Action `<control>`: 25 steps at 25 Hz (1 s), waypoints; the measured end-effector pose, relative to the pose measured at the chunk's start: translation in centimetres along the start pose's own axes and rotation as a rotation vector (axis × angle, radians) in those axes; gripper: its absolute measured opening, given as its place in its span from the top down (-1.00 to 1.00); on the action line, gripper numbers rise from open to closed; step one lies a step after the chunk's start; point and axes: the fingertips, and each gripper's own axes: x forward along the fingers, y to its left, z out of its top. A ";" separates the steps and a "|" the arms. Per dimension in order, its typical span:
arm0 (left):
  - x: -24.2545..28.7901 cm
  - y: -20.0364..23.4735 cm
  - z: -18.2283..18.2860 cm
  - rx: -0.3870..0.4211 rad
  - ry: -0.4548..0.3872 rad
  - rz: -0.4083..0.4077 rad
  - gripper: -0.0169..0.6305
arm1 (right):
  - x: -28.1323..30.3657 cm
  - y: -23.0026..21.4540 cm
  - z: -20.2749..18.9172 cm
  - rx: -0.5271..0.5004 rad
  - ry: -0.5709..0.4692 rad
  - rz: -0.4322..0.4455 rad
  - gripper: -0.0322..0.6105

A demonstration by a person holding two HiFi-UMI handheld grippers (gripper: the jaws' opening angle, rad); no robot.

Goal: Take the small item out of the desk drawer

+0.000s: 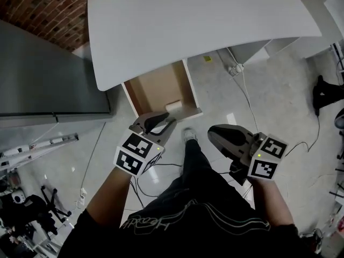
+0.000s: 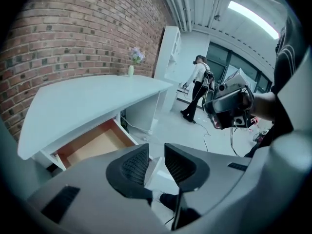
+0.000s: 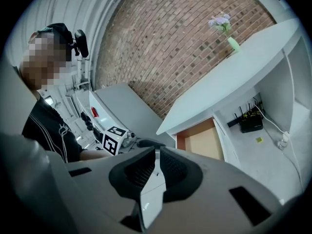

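Under the white desk top [image 1: 204, 20] the drawer [image 1: 158, 87] stands pulled out, its wooden bottom showing. A small pale item [image 1: 173, 106] lies at the drawer's front right corner. My left gripper [image 1: 158, 121] hovers just in front of the drawer front, jaws open, with nothing between them [image 2: 156, 160]. The drawer [image 2: 95, 143] lies to the left of these jaws. My right gripper [image 1: 224, 136] hangs further right, over the floor, away from the drawer. Its jaws [image 3: 157, 162] are shut with nothing in them, and the drawer [image 3: 207, 143] shows ahead of them.
A grey cabinet [image 1: 48, 74] stands left of the desk. A power strip [image 1: 235, 67] and cables [image 1: 244, 98] lie on the floor to the right. My own leg and shoe [image 1: 189, 136] are between the grippers. Another person [image 2: 197, 89] stands far off.
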 end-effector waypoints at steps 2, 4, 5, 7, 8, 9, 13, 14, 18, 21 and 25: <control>2.0 1.4 -0.7 -0.008 0.043 -0.022 0.58 | 0.8 -1.6 0.2 0.014 0.008 0.000 0.72; 4.1 2.8 -1.5 -0.011 0.072 -0.037 0.55 | 1.6 -3.2 0.1 0.024 0.017 -0.002 0.72; 5.0 3.5 -1.9 -0.004 0.085 -0.037 0.54 | 1.9 -4.0 0.0 0.030 0.020 -0.004 0.72; 6.9 5.0 -3.0 0.025 0.112 -0.030 0.52 | 2.6 -5.4 -0.5 0.048 0.027 -0.006 0.72; 7.8 5.7 -3.5 0.044 0.124 -0.026 0.51 | 3.0 -6.1 -0.8 0.059 0.032 -0.007 0.72; 8.7 6.3 -4.0 0.063 0.134 -0.026 0.48 | 3.3 -6.7 -1.2 0.070 0.038 -0.006 0.72; 12.2 7.5 -6.2 0.118 0.193 -0.068 0.33 | 4.2 -8.4 -2.8 0.097 0.075 0.002 0.72; 13.0 7.7 -6.9 0.139 0.213 -0.079 0.32 | 4.5 -8.5 -3.2 0.097 0.086 0.008 0.72; 16.2 9.4 -9.9 0.220 0.309 -0.094 0.31 | 5.2 -9.3 -5.1 0.108 0.126 0.036 0.72; 18.5 10.6 -11.7 0.234 0.354 -0.107 0.31 | 5.6 -10.5 -6.9 0.146 0.143 0.039 0.72; 20.6 11.8 -14.2 0.282 0.414 -0.122 0.31 | 6.0 -11.3 -8.3 0.206 0.145 0.046 0.72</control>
